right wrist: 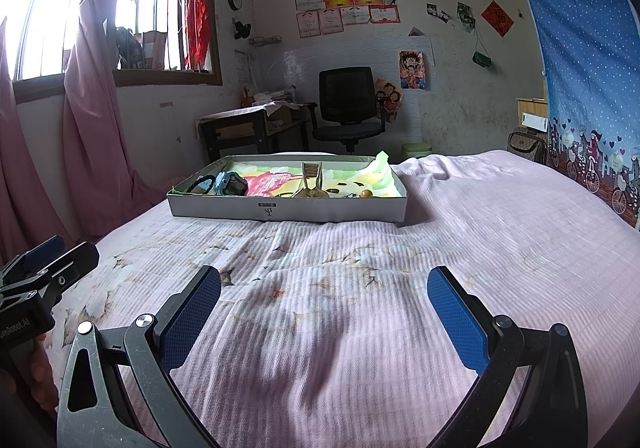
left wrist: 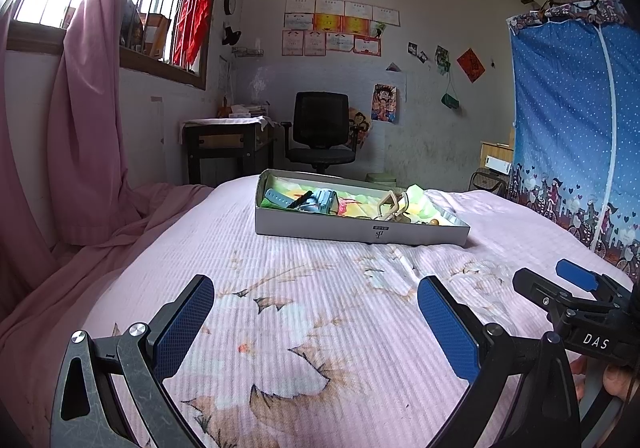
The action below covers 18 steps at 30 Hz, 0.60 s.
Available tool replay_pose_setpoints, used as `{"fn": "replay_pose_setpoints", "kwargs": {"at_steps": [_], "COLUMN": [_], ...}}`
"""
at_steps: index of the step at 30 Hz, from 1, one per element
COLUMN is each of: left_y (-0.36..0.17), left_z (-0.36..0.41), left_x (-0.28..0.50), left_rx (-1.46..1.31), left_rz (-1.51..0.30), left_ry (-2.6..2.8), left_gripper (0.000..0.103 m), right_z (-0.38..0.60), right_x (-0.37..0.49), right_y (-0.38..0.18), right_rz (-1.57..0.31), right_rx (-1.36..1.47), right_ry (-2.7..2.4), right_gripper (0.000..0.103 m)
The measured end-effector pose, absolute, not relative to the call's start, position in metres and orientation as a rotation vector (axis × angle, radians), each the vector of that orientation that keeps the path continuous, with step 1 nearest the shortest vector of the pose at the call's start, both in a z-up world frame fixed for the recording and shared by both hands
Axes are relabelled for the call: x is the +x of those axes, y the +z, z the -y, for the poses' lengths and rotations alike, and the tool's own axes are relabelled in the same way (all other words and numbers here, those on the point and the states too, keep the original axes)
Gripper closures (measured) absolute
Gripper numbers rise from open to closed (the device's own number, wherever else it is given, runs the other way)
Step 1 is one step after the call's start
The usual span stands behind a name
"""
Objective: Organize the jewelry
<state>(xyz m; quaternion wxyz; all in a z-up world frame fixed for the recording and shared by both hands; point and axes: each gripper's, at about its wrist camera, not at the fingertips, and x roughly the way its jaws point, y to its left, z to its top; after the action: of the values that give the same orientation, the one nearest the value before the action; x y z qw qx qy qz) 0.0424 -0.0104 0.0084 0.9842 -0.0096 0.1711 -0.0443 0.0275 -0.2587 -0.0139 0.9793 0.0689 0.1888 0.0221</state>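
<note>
A shallow grey cardboard box (left wrist: 320, 226) (right wrist: 224, 210) lies on the pink bedspread ahead of both grippers. Inside it lie a blue watch (left wrist: 322, 200) (right wrist: 230, 184), a beige hair claw clip (left wrist: 390, 206) (right wrist: 310, 178), a small amber bead (right wrist: 366, 193) and other small pieces on a colourful cloth. My left gripper (left wrist: 316, 300) is open and empty, low over the bedspread, well short of the box. My right gripper (right wrist: 324, 294) is open and empty too, also short of the box. Each gripper shows at the edge of the other's view, the right one (left wrist: 576, 276) and the left one (right wrist: 48, 252).
The bed (left wrist: 280, 308) fills the foreground. A pink curtain (left wrist: 88, 108) hangs at the left by the window. A desk (left wrist: 228, 140) and black office chair (left wrist: 320, 128) stand beyond the bed. A blue dotted fabric wardrobe (left wrist: 576, 120) stands at the right.
</note>
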Motion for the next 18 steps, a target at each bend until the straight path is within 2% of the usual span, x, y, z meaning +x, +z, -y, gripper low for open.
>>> {"fn": "replay_pose_setpoints", "kwargs": {"at_steps": [18], "left_y": [0.0138], "left_z": [0.0130], "left_x": [0.0402], "left_rx": [-0.003], "left_rz": [-0.323], "left_ry": [-0.058], "left_gripper": [0.001], "right_z": [0.2592], "right_x": [0.0277], "right_y": [-0.0134], "right_rz": [-0.381], "right_rx": [0.139], "right_ry": [0.044], "right_gripper": [0.001]}}
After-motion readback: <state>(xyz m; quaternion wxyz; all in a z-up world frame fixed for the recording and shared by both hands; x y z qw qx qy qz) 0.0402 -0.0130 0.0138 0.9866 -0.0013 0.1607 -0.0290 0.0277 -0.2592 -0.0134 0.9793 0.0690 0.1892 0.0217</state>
